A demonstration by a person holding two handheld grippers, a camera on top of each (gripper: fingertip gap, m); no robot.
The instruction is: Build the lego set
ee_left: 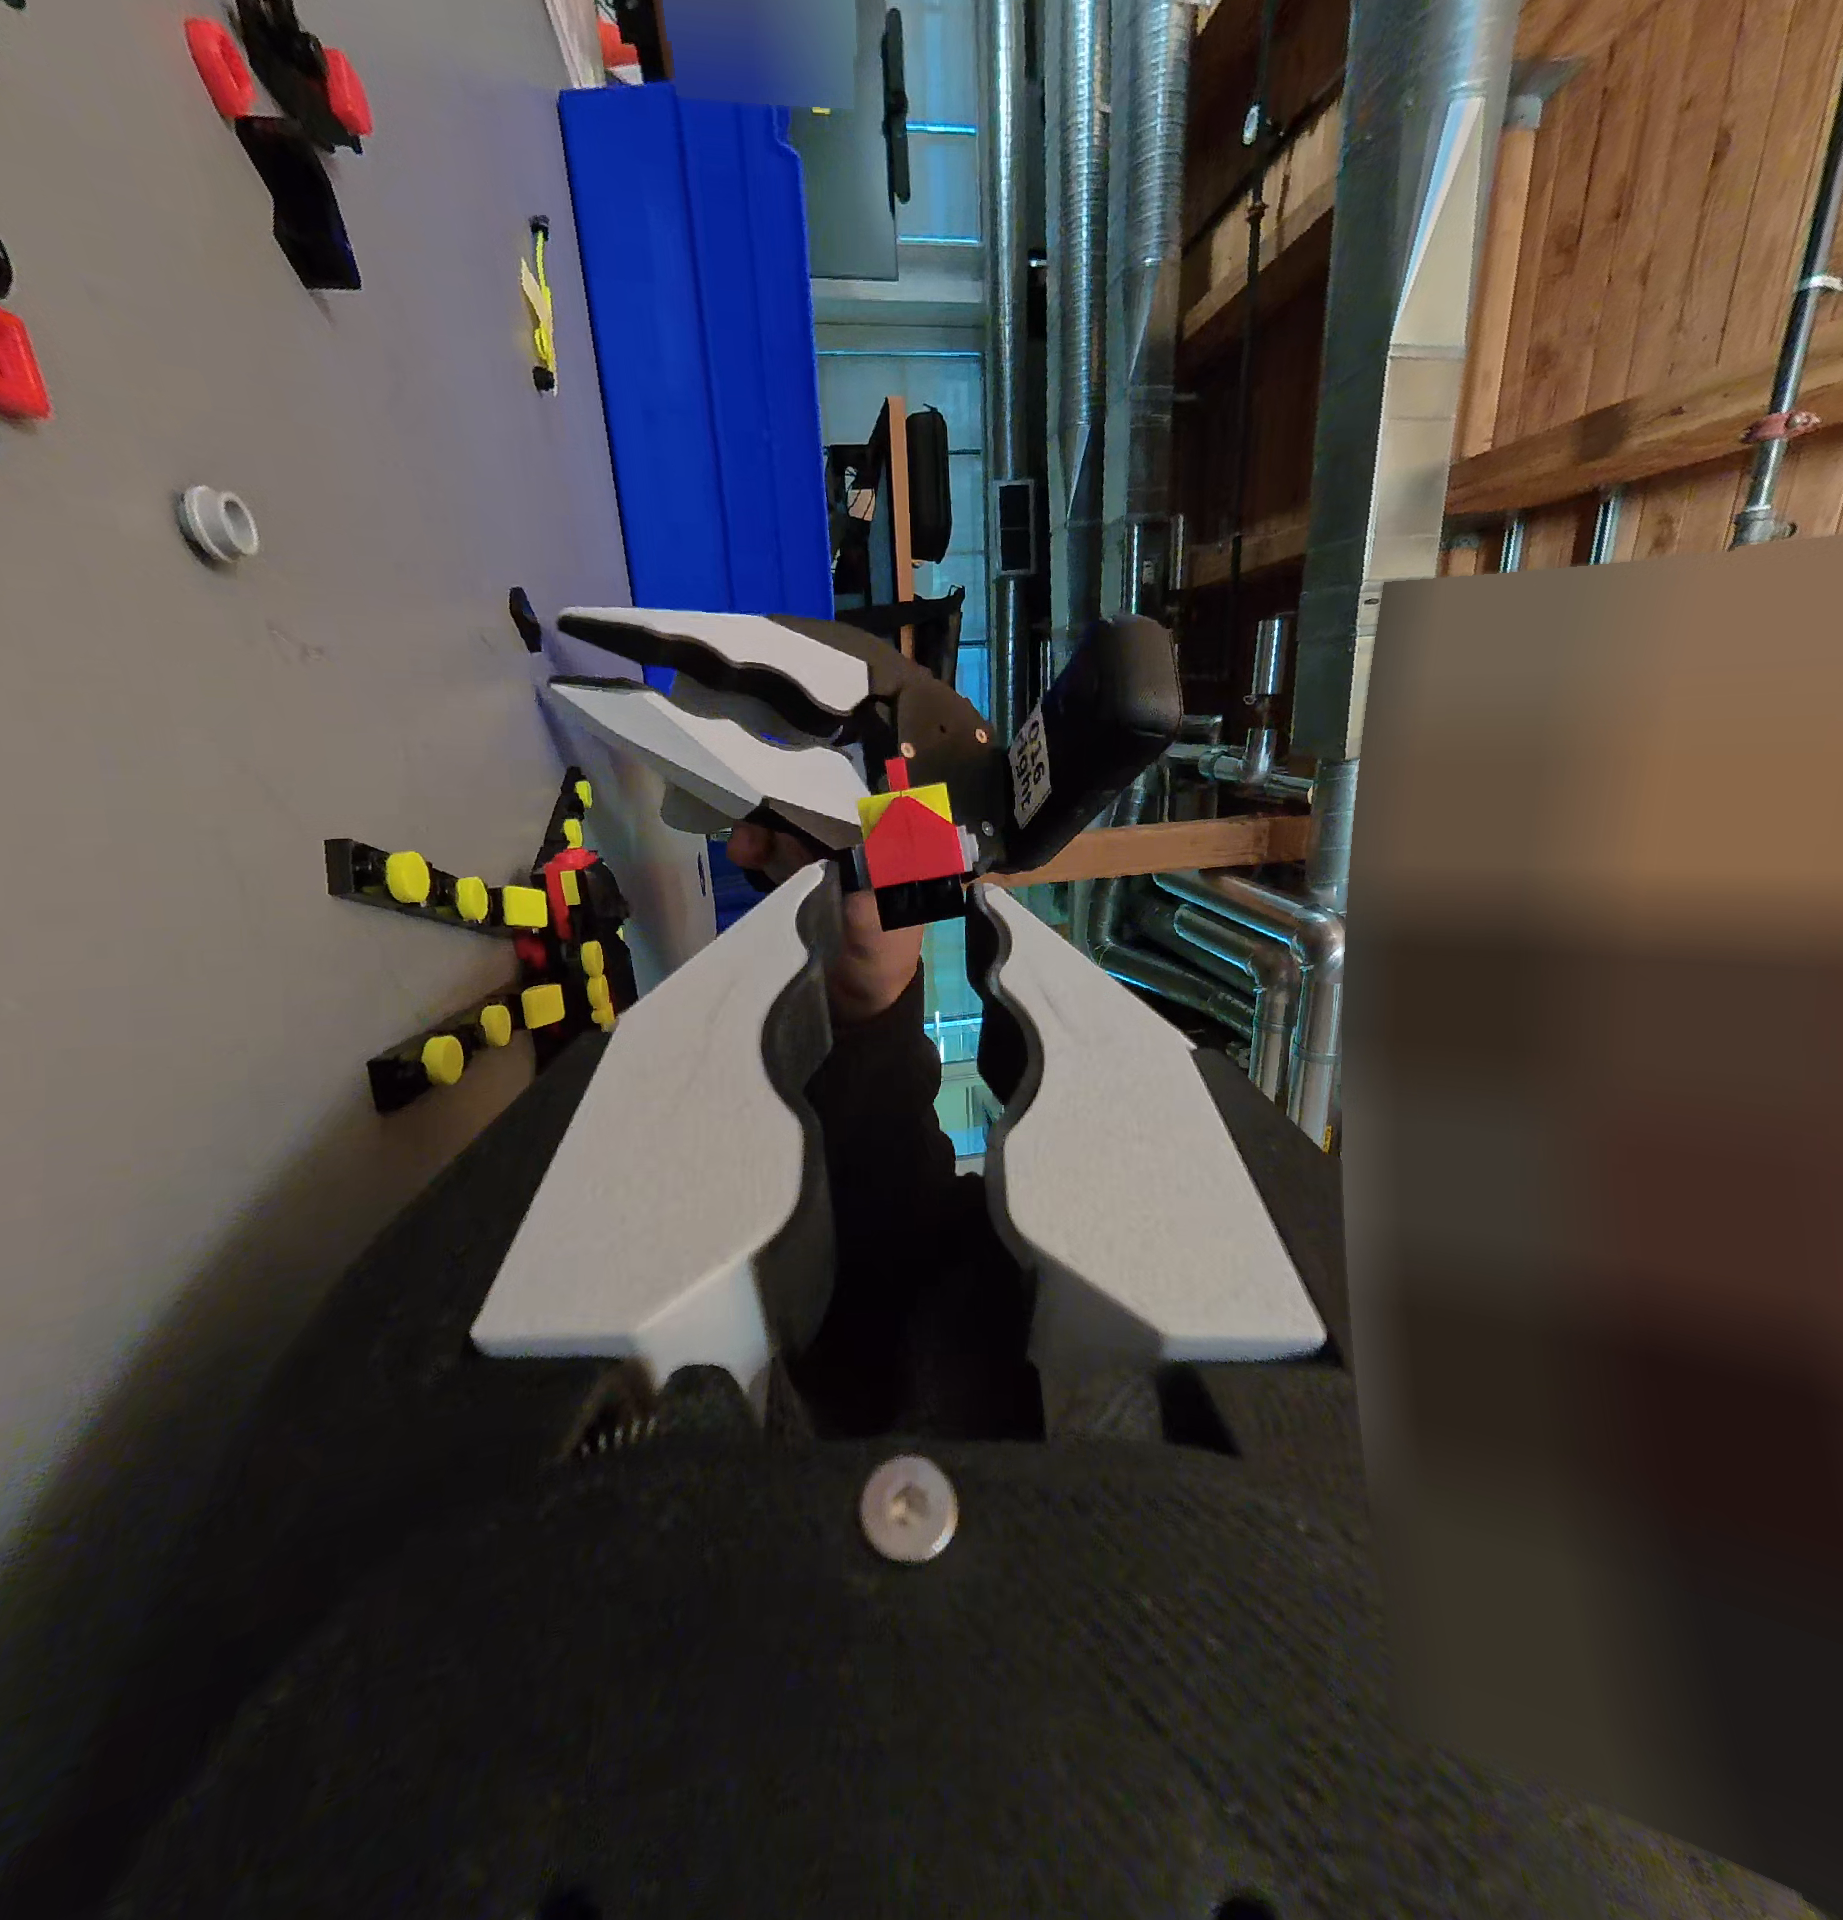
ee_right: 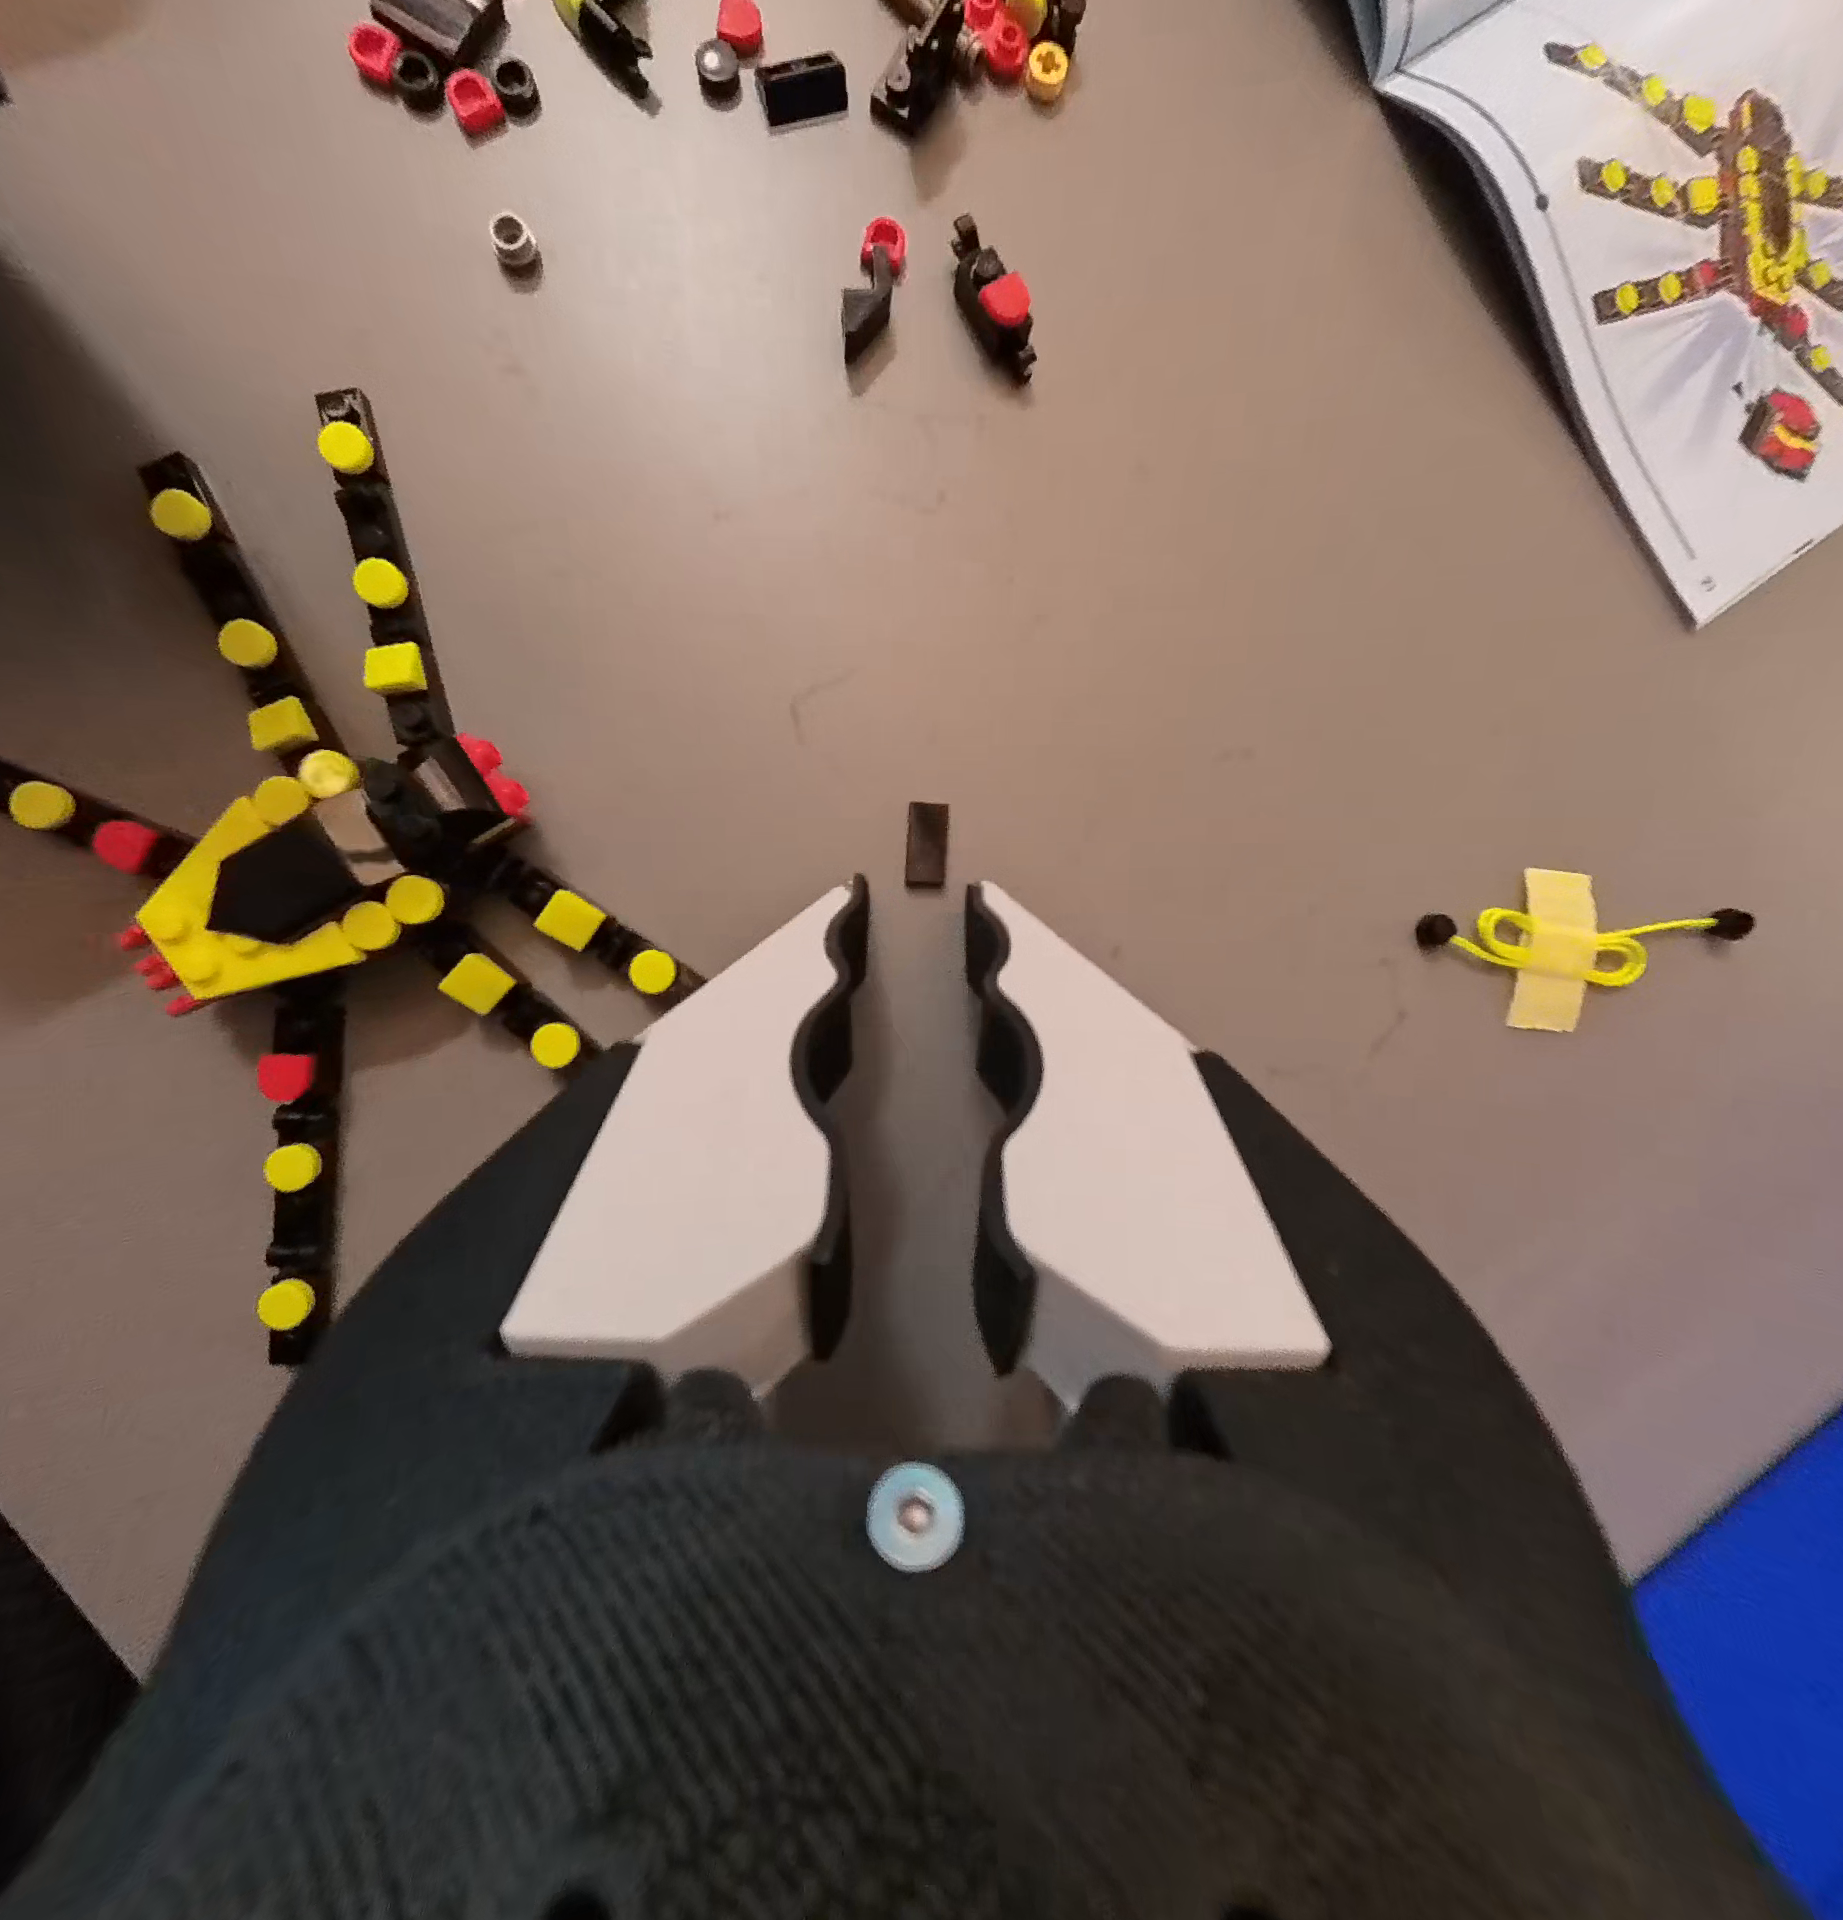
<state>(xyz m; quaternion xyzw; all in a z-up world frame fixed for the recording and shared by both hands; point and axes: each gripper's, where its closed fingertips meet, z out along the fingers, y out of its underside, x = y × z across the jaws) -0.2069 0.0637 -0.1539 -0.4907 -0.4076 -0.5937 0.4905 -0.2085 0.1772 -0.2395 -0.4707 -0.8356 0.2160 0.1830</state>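
The lego set's small red, yellow and black sub-assembly (ee_left: 909,854) sits pinched at the tips of the left gripper (ee_left: 901,883), raised off the grey table (ee_right: 1156,675) with its black base toward the camera and a red stud pointing away. The right gripper (ee_right: 915,896) hovers with jaws parted a little and empty, aimed at a small dark flat plate (ee_right: 926,844) lying just beyond its tips, long axis running straight away along the fingers. Judging by this, the step in hand is fetching that plate; the next move calls for lowering squarely and closing across its narrow width. To the left lies the spider-like model (ee_right: 273,894), legs splayed; farther off, loose pieces (ee_right: 938,291) and the instruction booklet (ee_right: 1665,291).
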